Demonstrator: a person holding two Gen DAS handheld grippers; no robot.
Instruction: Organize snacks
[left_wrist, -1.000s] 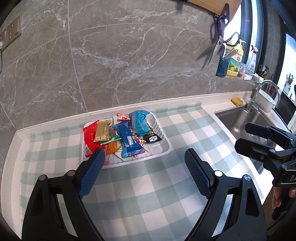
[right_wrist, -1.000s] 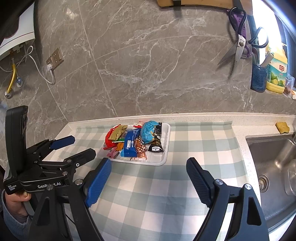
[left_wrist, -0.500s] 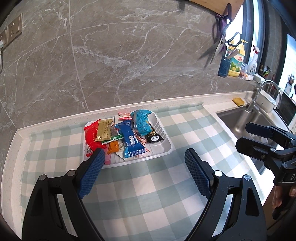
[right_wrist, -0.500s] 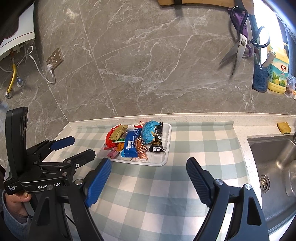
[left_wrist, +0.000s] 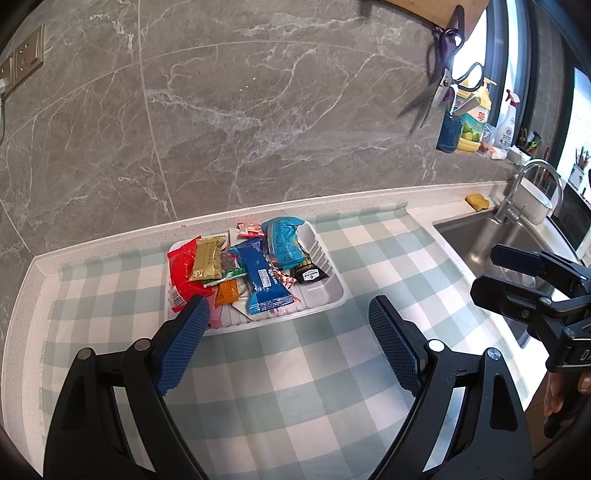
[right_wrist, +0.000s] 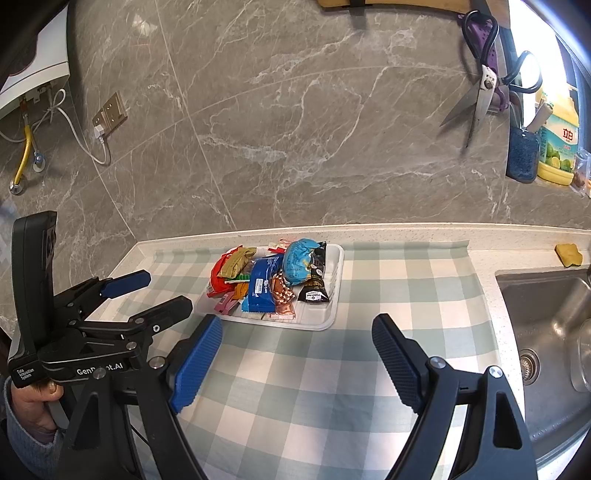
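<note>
A white ribbed tray (left_wrist: 322, 292) (right_wrist: 331, 295) stands on the checked cloth near the wall. Piled in it are a red packet (left_wrist: 180, 274), a gold packet (left_wrist: 209, 258), a dark blue bar (left_wrist: 264, 279) (right_wrist: 263, 283), a teal bag (left_wrist: 284, 240) (right_wrist: 300, 258), a black packet (left_wrist: 308, 274) (right_wrist: 314, 291) and an orange one (left_wrist: 225, 291). My left gripper (left_wrist: 288, 343) (right_wrist: 168, 291) hovers open just short of the tray's near-left corner, nothing between its pads. My right gripper (right_wrist: 297, 354) (left_wrist: 485, 272) also stands open and empty, off to the tray's right.
A steel sink (right_wrist: 546, 325) with a faucet (left_wrist: 517, 192) lies right of the cloth (right_wrist: 388, 280). A yellow sponge (right_wrist: 569, 254) sits on the counter's back ledge. Scissors (right_wrist: 484, 85) hang on the marble wall beside a dish-soap bottle (right_wrist: 557, 147). A wall socket (right_wrist: 110, 112) is at the left.
</note>
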